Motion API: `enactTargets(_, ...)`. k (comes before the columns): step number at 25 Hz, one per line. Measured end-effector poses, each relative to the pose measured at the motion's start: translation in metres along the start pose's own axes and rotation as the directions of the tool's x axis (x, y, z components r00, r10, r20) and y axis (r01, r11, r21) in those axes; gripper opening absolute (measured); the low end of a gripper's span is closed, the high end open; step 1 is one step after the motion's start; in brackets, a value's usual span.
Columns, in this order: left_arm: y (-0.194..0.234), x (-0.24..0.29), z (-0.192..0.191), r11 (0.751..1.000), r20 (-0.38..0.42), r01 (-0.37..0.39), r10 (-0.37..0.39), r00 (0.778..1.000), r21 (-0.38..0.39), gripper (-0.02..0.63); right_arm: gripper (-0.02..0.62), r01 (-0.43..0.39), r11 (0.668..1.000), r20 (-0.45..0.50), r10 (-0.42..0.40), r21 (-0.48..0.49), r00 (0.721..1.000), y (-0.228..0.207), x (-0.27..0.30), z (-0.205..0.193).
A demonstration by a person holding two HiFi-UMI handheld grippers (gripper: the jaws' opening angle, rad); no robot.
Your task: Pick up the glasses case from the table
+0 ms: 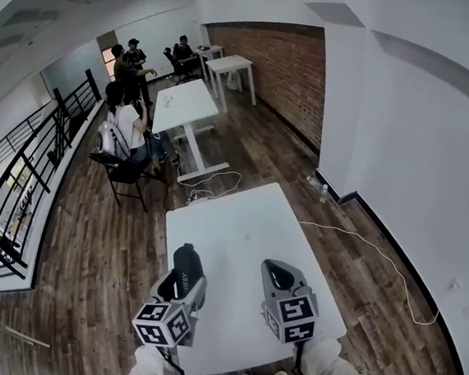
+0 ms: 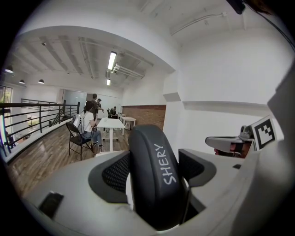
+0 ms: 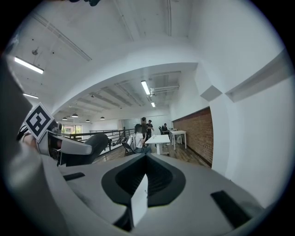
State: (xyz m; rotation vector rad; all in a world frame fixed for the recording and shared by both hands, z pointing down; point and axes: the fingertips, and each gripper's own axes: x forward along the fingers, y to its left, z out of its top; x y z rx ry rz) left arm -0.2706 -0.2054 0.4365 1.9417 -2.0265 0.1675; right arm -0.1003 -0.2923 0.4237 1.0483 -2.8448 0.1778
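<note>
— Item one, left gripper [image 1: 184, 278]?
— It gripped the black oval hard-shell glasses case [image 2: 152, 184], above the white rectangular table [image 1: 247, 225].
— Item two, right gripper [image 3: 146, 166]?
— Jaws were together, empty.

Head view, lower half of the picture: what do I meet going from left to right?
Black railing → left gripper, jaws closed on the glasses case → right gripper, jaws together and empty → white cable.

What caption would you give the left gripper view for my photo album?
Left gripper clamps a black glasses case marked SHERY, with the right gripper alongside.
</note>
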Motion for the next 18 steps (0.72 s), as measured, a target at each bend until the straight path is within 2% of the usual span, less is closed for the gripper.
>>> enactTargets(18, -0.0032, -0.0082, 0.0076, 1.000, 0.016, -0.002, 0.002, 1.000, 0.010, 0.344, 0.003, -0.007, 1.000, 0.007, 0.007, -0.007, 1.000, 0.0044, -0.0021, 0.0062)
